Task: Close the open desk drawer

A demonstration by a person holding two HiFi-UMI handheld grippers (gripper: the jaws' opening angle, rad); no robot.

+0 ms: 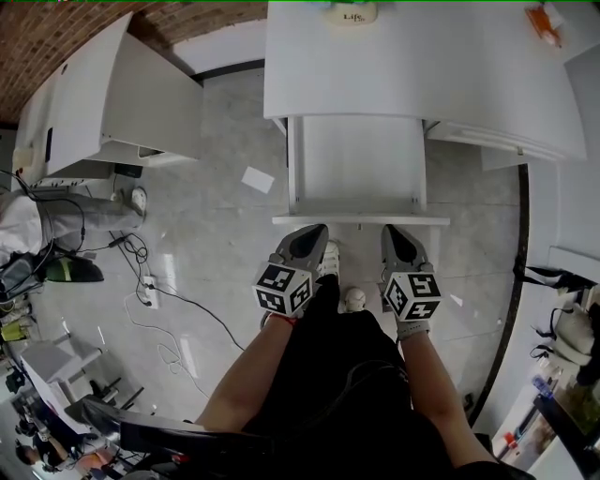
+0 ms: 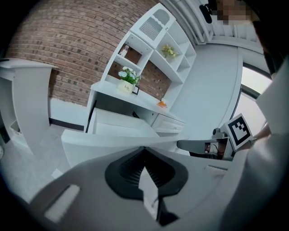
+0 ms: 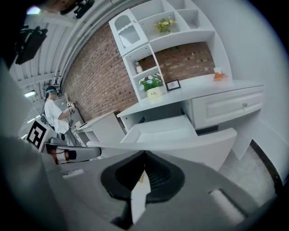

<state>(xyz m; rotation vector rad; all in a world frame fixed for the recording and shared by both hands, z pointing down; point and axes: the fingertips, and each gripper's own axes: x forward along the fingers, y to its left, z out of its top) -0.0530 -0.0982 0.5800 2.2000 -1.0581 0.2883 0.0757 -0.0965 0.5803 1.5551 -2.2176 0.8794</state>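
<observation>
The white desk (image 1: 469, 75) has its middle drawer (image 1: 356, 169) pulled out toward me, and the inside looks bare. Its front panel (image 1: 361, 219) lies just ahead of both grippers. My left gripper (image 1: 313, 231) is shut with nothing in it, its tip right at the panel's left half. My right gripper (image 1: 395, 232) is shut too, at the panel's right half. I cannot tell whether the tips touch it. In the left gripper view the closed jaws (image 2: 144, 150) meet under the drawer front (image 2: 99, 142). The right gripper view shows the same (image 3: 144, 154) below the drawer front (image 3: 203, 144).
A white cabinet (image 1: 122, 94) stands to the left. A paper scrap (image 1: 257, 179) and cables (image 1: 150, 291) lie on the tiled floor. My shoe (image 1: 354, 298) is under the drawer front. A flower pot (image 3: 153, 85) and an orange item (image 1: 544, 23) sit on the desk. A person (image 3: 54, 113) stands far left.
</observation>
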